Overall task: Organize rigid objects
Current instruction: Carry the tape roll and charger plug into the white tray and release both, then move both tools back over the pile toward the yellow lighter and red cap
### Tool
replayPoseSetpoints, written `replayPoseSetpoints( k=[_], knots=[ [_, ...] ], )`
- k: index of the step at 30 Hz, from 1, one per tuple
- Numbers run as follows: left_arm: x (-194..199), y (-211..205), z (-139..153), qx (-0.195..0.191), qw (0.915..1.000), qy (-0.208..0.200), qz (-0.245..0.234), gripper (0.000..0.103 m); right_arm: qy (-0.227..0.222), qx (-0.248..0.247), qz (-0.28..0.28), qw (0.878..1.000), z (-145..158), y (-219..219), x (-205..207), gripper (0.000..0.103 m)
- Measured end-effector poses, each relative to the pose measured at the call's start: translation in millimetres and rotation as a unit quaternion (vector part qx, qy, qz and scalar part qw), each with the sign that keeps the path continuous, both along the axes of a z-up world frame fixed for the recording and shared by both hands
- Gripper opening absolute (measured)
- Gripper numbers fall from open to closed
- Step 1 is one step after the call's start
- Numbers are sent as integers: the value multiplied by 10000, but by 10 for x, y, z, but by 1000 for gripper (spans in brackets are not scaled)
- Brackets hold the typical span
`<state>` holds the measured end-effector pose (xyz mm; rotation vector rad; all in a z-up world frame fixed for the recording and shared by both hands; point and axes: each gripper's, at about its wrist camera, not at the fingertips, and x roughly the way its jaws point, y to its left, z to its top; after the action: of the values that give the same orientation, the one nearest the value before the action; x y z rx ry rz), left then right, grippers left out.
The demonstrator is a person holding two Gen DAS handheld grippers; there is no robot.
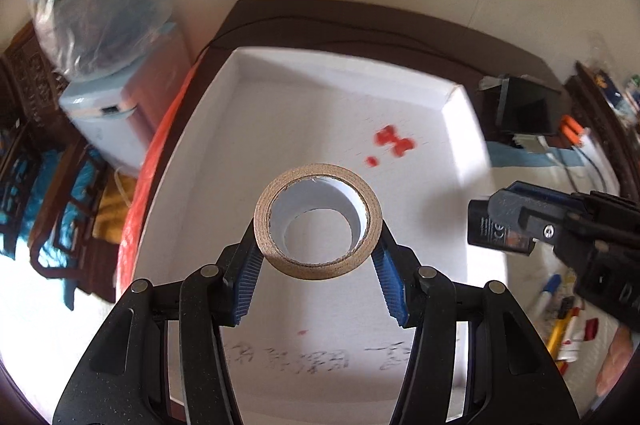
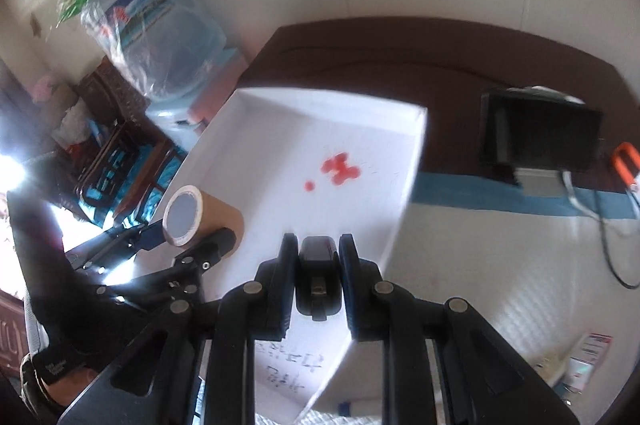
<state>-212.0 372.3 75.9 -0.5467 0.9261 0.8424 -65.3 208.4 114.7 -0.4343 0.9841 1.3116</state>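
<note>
Two grippers are working over the white box (image 1: 460, 113) as we are looking down. On the left, our left gripper (image 1: 318, 253) is clamping a roll of brown tape (image 1: 318, 225) between its blue pads, jaws about half open around the roll, holding it above the box floor near the red marks (image 1: 390, 143). To the right, our right gripper (image 2: 318, 265) is squeezing a small black adapter (image 2: 318, 277), jaws nearly closed, at the box's near right edge.
</note>
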Motion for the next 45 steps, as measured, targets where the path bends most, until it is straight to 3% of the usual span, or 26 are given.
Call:
replayPoseSetpoints(
  k=[9,10,11,13,14,16,18,24,36,45],
  knots=[
    [-203,32,-125,-67,9982,296,525,54,-146,-64,478,9987,-178,128,-206,21],
    [-210,25,-109,-11,9980,282,569,54,-148,-62,465,9988,-169,120,-192,25],
    [-220,14,-86,41,9980,223,597,59,-156,-40,435,9989,-163,112,-178,31],
    [-246,6,-48,106,9976,160,665,78,-131,62,373,9992,-128,69,-147,71],
    [-276,11,-38,101,9970,147,747,88,-165,109,299,9994,-125,43,-133,76],
    [-305,16,-31,67,9967,105,804,92,-159,223,232,9994,-109,-2,-115,93],
    [-335,1,-19,76,9964,63,841,92,-262,287,149,9991,-87,-29,-129,103],
    [-378,-93,105,269,9962,-122,814,93,-509,554,164,9970,48,-167,-211,103],
    [-513,-506,471,575,9943,-308,839,93,-480,1010,-102,9937,358,-535,-188,103],
    [-328,-1244,761,645,9940,-882,25,92,-631,1939,-958,9743,826,-1536,540,103]
  ],
)
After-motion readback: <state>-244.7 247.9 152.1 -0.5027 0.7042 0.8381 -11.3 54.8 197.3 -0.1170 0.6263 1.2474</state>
